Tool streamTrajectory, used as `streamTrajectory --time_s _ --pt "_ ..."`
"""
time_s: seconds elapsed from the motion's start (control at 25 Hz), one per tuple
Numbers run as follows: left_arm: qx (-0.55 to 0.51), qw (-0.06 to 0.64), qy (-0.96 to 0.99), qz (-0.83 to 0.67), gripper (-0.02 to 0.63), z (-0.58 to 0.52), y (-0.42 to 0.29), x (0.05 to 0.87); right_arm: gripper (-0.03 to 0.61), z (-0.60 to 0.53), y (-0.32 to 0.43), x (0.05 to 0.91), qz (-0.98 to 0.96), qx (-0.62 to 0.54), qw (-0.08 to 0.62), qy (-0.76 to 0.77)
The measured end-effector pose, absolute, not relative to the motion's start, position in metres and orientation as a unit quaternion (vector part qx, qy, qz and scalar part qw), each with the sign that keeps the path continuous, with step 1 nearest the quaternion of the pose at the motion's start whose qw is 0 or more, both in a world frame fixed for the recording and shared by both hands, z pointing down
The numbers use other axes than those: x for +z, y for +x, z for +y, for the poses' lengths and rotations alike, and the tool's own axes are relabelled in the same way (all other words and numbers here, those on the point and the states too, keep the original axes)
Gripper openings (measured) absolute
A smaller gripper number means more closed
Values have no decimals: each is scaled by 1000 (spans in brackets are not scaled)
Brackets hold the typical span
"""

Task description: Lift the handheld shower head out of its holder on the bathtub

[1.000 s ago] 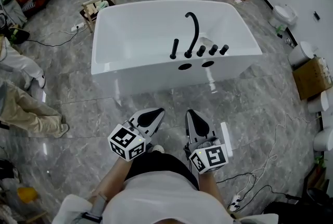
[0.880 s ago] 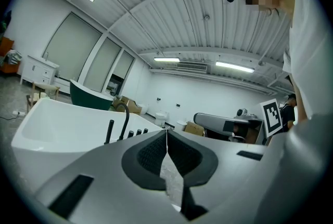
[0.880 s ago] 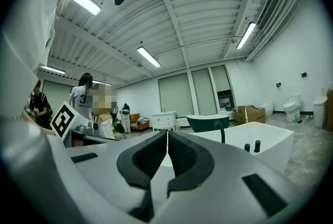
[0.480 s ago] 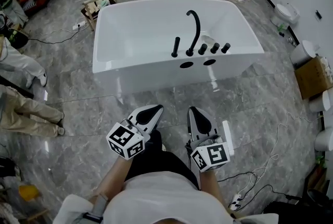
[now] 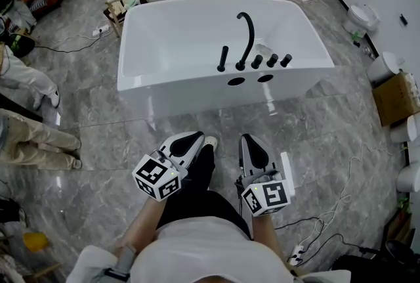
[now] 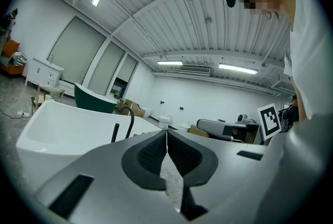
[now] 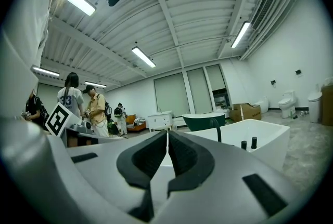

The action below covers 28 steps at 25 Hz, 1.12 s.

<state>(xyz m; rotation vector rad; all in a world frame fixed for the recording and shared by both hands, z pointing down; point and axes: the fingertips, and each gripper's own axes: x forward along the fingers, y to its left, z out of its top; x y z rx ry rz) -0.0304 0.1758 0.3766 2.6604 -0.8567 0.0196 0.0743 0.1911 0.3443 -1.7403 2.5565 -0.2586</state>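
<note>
Left tool (image 5: 186, 144) and right tool (image 5: 254, 152) held level at the waist, jaws together, empty.

Open floor (image 5: 197, 119) before bathtub (image 5: 170, 88), spout (image 5: 247, 35) on rim

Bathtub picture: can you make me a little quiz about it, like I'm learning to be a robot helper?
1. True or false: the left gripper and the right gripper are both shut and empty.
2. How many round knobs stand right of the curved spout on the white bathtub?
3. The handheld shower head is: A) upright on the bathtub's rim, B) in the left gripper, C) on the floor.

Key: 1 true; 2 three; 3 A.
</note>
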Motion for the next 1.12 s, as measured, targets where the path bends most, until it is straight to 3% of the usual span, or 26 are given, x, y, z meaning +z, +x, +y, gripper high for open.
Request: streamTrajectory --time_s 1.12 --pt "11 191 938 -289 12 84 10 387 20 98 111 358 820 -113 18 -560"
